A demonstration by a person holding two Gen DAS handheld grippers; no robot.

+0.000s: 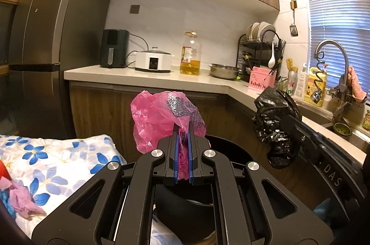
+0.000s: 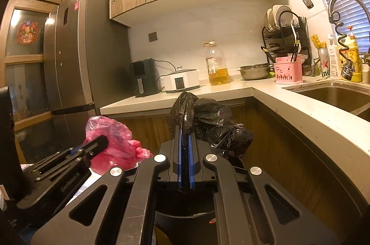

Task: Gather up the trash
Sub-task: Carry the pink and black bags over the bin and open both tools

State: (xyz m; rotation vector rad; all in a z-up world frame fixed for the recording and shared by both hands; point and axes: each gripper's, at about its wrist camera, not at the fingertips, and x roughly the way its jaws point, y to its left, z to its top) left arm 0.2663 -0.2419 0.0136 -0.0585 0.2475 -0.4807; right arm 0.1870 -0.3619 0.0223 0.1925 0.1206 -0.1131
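My left gripper (image 1: 183, 129) is shut on a crumpled pink plastic bag (image 1: 159, 117) and holds it in the air above a black bin (image 1: 231, 145). The pink bag also shows in the right wrist view (image 2: 111, 141). My right gripper (image 2: 185, 129) is shut on a crumpled black plastic bag (image 2: 212, 122), held up over the bin's dark opening (image 2: 185, 205). The black bag shows at the right of the left wrist view (image 1: 275, 124). A pink paper scrap (image 1: 23, 201) lies on the floral cloth at lower left.
An L-shaped counter (image 1: 138, 76) carries an air fryer (image 1: 114, 48), a cooker (image 1: 153, 61), an oil bottle (image 1: 190, 55), a steel bowl (image 1: 224, 71) and a dish rack (image 1: 261, 48). A sink (image 2: 335, 97) lies at right, a fridge (image 2: 76, 60) at left, and a floral cloth (image 1: 57, 161) below.
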